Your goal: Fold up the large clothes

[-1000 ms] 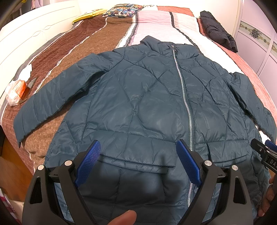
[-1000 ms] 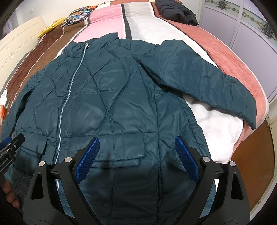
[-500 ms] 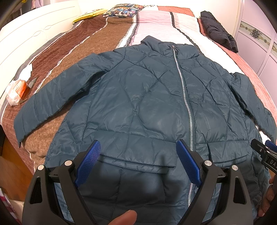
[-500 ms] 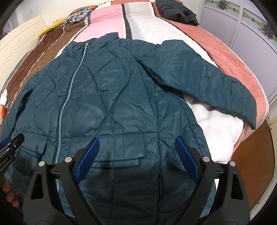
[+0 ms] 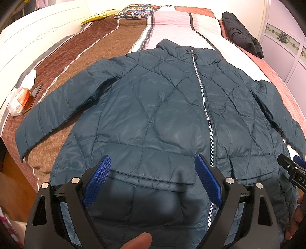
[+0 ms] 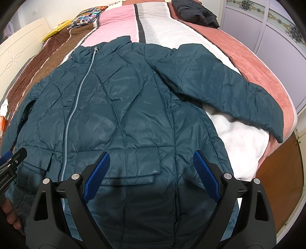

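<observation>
Teal jacket (image 5: 153, 115): flat on bed (image 5: 80, 57), zipped, unchanged since earlier. My left gripper (image 5: 153, 178) and right gripper (image 6: 151, 174): fingers spread, unmoved, holding nothing.

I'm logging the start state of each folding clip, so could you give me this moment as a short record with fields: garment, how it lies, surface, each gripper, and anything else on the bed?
garment: teal quilted jacket, zipped up
how it lies: flat, front up, collar away from the cameras, both sleeves spread outward, unfolded
surface: striped bedspread
left gripper: open, over the jacket's lower left pocket, holding nothing
right gripper: open, over the lower right pocket, holding nothing
other items: black garment at the far right edge; patterned pillow; orange packet at the left edge
</observation>
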`<state>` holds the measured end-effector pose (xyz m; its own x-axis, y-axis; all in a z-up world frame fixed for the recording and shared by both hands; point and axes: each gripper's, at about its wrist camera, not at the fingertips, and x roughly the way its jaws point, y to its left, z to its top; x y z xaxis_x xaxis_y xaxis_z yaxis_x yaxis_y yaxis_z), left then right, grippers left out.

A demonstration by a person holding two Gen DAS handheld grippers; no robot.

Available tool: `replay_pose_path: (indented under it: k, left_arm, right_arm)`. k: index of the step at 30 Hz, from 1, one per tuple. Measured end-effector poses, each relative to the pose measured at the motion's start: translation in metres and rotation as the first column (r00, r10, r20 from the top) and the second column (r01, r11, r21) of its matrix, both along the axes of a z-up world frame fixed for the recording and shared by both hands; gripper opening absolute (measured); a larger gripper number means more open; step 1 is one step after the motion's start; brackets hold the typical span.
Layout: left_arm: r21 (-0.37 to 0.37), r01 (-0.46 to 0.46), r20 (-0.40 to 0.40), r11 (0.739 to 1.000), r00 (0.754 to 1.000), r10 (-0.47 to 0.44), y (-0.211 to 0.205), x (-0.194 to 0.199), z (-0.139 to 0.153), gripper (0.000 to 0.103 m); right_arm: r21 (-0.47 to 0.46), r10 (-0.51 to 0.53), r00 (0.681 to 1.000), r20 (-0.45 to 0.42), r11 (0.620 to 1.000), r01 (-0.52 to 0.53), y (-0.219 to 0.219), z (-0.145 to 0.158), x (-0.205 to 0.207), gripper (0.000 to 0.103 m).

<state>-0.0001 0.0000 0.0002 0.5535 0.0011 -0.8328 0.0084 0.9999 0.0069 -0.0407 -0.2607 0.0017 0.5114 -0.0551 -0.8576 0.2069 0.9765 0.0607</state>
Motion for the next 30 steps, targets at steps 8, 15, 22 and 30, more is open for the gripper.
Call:
replay_pose_path:
  k: [8,15,22,30]
  left_arm:
    - [0.000,0.000,-0.001,1.000,1.000,0.000,0.0000,0.0000,-0.0001,0.086]
    - [0.001,0.000,0.000,1.000,1.000,0.000,0.0000,0.0001,-0.0001,0.086]
    - [0.001,0.000,0.001,1.000,1.000,0.000,0.0000,0.0000,0.0000,0.086]
    - [0.002,0.000,-0.001,1.000,1.000,0.000,-0.0001,0.0000,0.0000,0.086]
  right_arm:
    - [0.000,0.000,1.000,-0.001,1.000,0.000,0.0002,-0.0005,-0.0001,0.088]
    - [0.001,0.000,1.000,-0.002,1.000,0.000,0.0002,-0.0009,-0.0002,0.088]
    - [0.002,-0.001,1.000,-0.001,1.000,0.001,0.0001,-0.0013,-0.0004,0.088]
    - [0.005,-0.006,1.000,0.001,1.000,0.006,0.0001,-0.0030,-0.0008,0.088]
